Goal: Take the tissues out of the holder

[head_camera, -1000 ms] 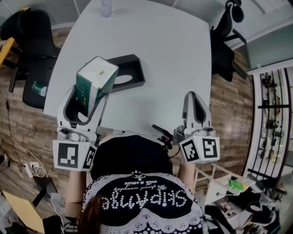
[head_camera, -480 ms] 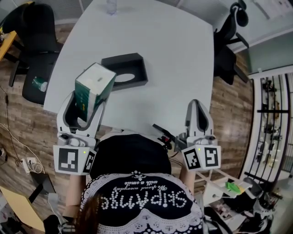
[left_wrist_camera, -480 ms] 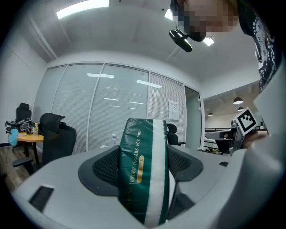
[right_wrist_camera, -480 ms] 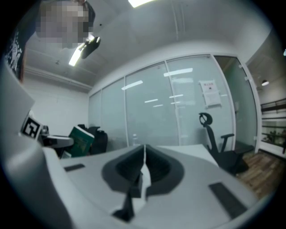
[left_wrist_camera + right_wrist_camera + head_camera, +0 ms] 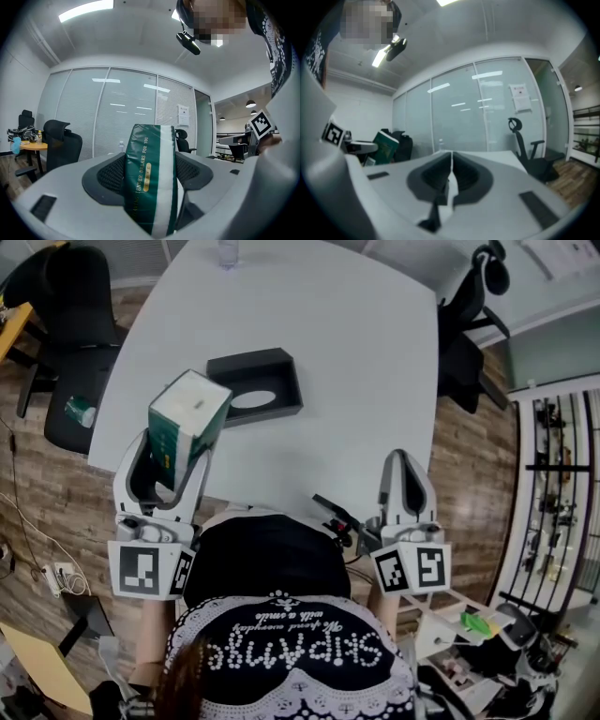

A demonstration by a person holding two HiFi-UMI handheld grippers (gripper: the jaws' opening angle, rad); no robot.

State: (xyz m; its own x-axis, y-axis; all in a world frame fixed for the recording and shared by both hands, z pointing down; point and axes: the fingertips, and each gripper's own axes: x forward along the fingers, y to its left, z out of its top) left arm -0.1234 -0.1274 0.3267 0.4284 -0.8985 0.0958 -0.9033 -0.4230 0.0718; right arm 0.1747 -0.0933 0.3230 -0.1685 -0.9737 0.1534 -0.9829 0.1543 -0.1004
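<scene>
A green and white tissue pack is lifted above the table's near left edge, and my left gripper is shut on it. In the left gripper view the tissue pack stands upright, pinched between both jaws. The black tissue holder lies on the white table behind the pack, with its oval opening showing. My right gripper hovers at the near right edge, shut with nothing in it. In the right gripper view its jaws meet, and the tissue pack shows far left.
A clear bottle stands at the table's far edge. Black office chairs stand at the left and far right. A shelf unit lines the right side. The person's dark top fills the bottom of the head view.
The left gripper has drawn the tissue pack slightly left and toward the near edge, away from the holder. The right gripper has hardly moved.
</scene>
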